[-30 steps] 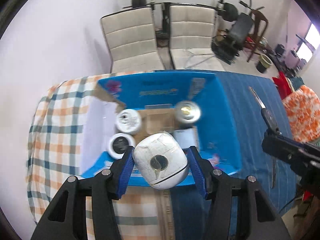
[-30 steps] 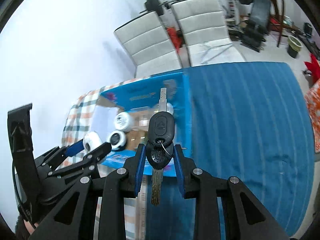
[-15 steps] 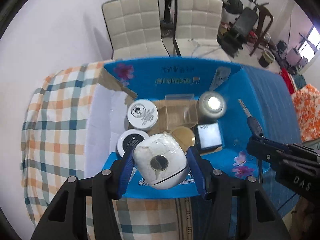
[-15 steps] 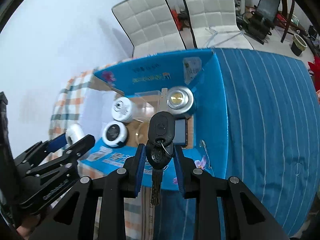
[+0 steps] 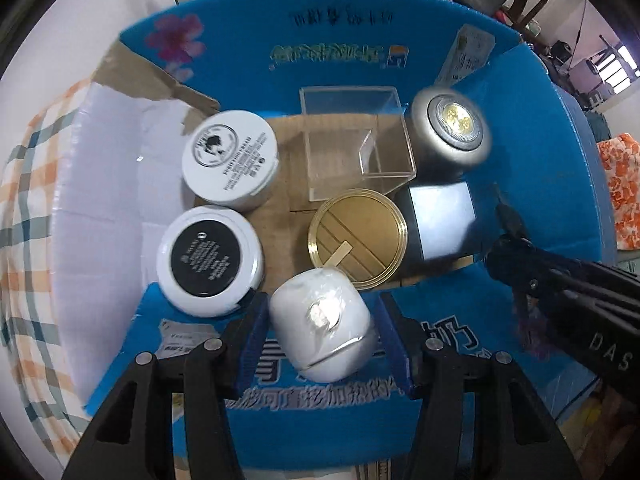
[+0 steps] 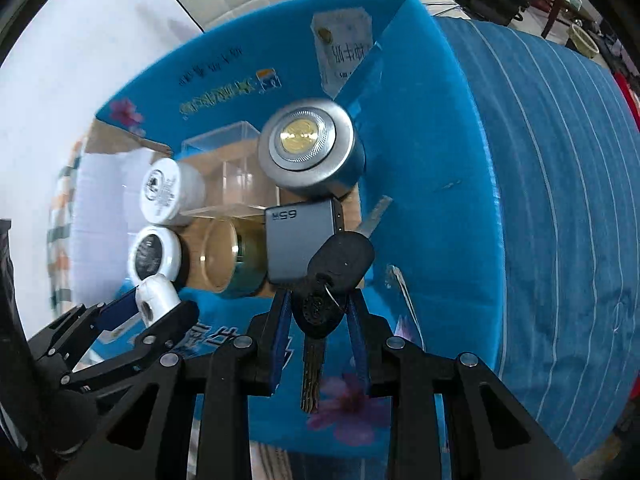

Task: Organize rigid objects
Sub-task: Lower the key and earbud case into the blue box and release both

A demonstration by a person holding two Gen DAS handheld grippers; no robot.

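Box (image 5: 532, 128) of blue cardboard already holds two white jars, a clear case, a gold tin (image 5: 357, 237), a silver puck light and a grey charger. Left tongs (image 5: 320, 332) grip a white rounded pod (image 5: 322, 322) above the box's near edge; right tongs (image 6: 318, 316) clamp a black car key (image 6: 340, 260). Both items remain to be set down. Compared with a second earlier, both tongs are lower and closer to the box.
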